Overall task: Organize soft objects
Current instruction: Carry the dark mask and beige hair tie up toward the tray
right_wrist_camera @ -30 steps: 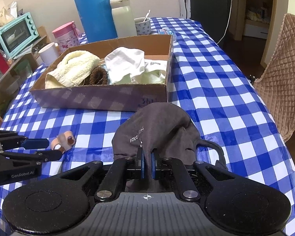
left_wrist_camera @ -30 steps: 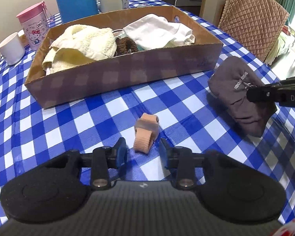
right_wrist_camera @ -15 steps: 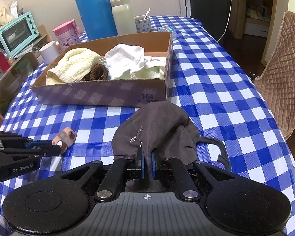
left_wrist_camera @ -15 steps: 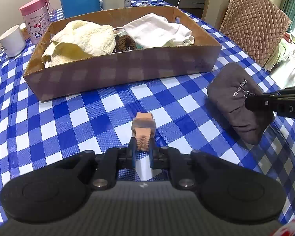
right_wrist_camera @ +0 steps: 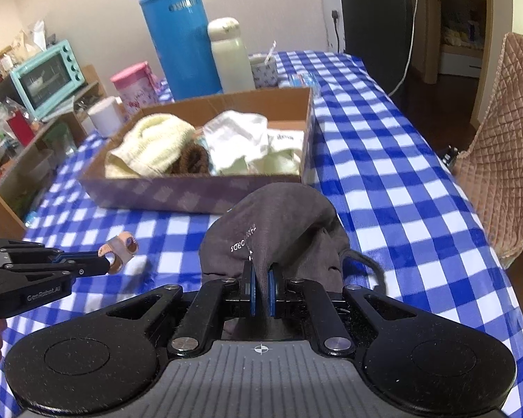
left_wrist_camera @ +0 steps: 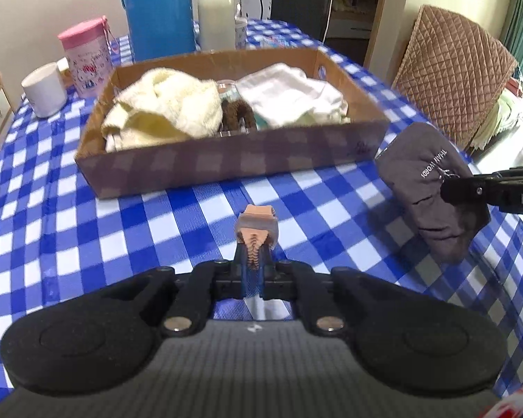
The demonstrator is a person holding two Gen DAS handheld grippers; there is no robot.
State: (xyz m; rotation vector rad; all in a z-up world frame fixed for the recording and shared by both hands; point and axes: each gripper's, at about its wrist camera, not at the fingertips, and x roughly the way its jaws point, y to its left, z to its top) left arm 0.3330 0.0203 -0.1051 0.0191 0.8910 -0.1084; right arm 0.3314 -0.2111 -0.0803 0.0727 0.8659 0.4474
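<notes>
Both of my hand-held grippers are holding soft things just in front of the cardboard box.

My left hand-held gripper (left_wrist_camera: pixel 252 266) is pinching a small peach-coloured band (left_wrist_camera: pixel 258 224), its jaws having just closed down tight on it, and the band is sticking up from the fingertips above the blue-checked desk (left_wrist_camera: pixel 69 230). My right hand-held gripper (right_wrist_camera: pixel 260 284) is gripping a fold of a dark grey cloth (right_wrist_camera: pixel 279 223), jaws nearly together with the fabric between the pads; the cloth is hanging bunched in front of the box's near right corner. The cardboard box (left_wrist_camera: pixel 226 163) is sitting on the desk beyond both, already carrying a cream towel (left_wrist_camera: pixel 164 111), a brown scrunchie (left_wrist_camera: pixel 235 113) and a white cloth (left_wrist_camera: pixel 289 94).
</notes>
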